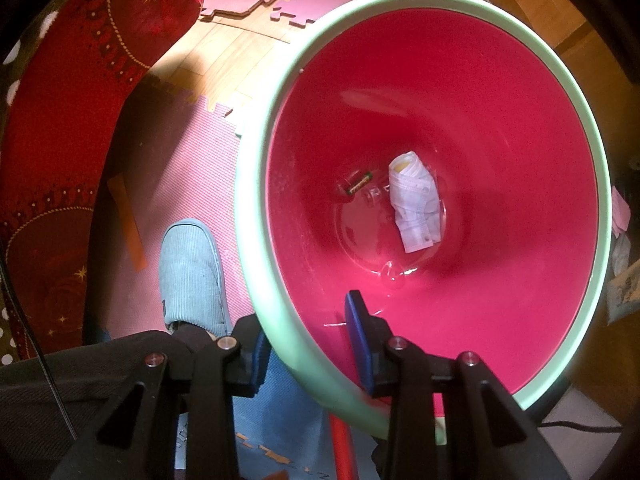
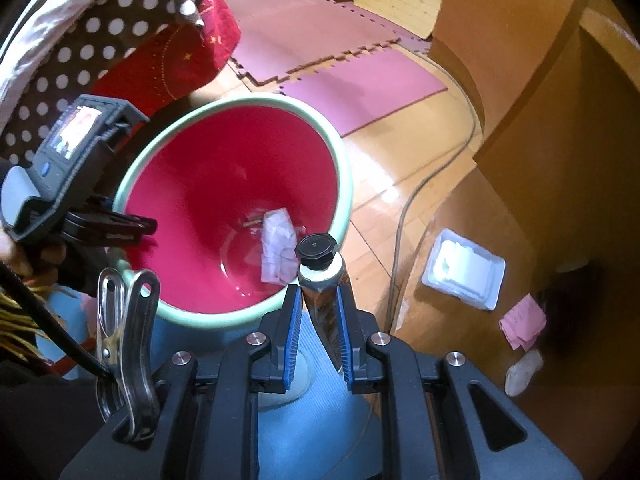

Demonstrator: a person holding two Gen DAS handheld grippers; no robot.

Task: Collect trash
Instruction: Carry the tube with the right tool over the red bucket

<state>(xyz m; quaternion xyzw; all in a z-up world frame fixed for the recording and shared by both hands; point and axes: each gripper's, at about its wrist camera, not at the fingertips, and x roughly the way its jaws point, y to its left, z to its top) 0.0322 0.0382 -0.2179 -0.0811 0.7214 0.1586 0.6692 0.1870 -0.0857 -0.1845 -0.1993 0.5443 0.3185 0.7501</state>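
Observation:
A bin with a pale green rim point(image 1: 256, 216) and pink inside is tilted toward me; its rim also shows in the right wrist view point(image 2: 344, 184). Crumpled white paper point(image 1: 414, 204) and a small battery point(image 1: 359, 184) lie at its bottom. My left gripper point(image 1: 308, 340) is shut on the bin's near wall, one finger outside, one inside. My right gripper point(image 2: 319, 312) is shut on a tube with a black cap point(image 2: 320, 264), held just at the bin's near rim.
A grey slipper point(image 1: 192, 276) stands left of the bin on pink foam mats point(image 1: 168, 184). A red cushion point(image 1: 60, 120) is at left. On the wooden floor at right lie a white tray point(image 2: 464, 274), pink paper point(image 2: 522, 322), a white scrap point(image 2: 522, 370) and a cable point(image 2: 404, 208).

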